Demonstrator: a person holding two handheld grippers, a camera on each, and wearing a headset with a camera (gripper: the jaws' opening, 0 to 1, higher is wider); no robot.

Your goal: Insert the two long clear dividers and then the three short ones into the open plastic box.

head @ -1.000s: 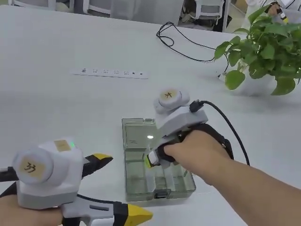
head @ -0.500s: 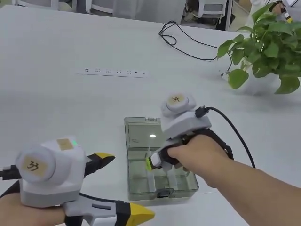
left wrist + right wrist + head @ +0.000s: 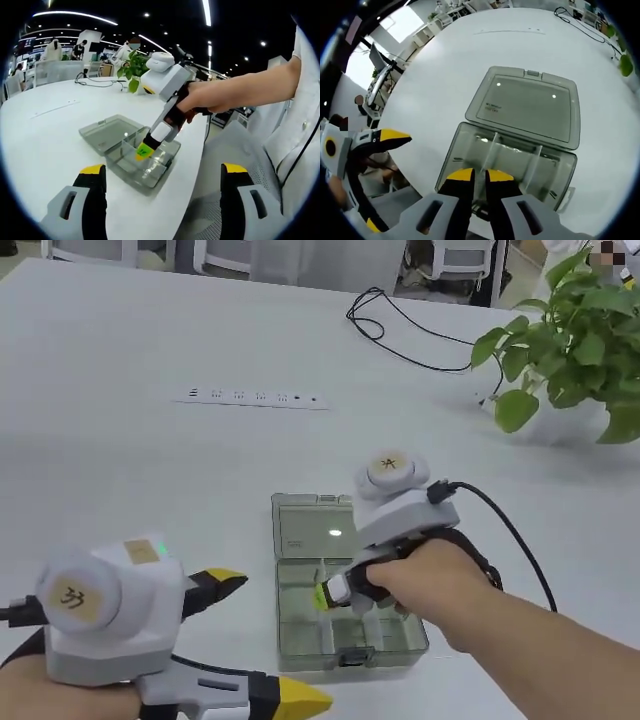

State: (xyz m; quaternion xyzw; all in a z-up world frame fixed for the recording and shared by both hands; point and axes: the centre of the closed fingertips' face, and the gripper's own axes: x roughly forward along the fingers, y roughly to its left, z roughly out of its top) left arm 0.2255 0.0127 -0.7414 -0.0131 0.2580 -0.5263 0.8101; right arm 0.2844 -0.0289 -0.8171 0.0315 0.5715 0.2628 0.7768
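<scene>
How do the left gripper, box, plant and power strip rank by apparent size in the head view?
Largest: left gripper, being nearest the camera.
Next: plant and box, about alike; the frame edge crops the plant.
Smallest: power strip.

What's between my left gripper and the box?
Just bare table, seen in the head view between the left gripper and the box.

Left gripper (image 3: 272,640) low, jaws wide apart; right gripper (image 3: 480,175) nose-down, jaws nearly together.
</scene>
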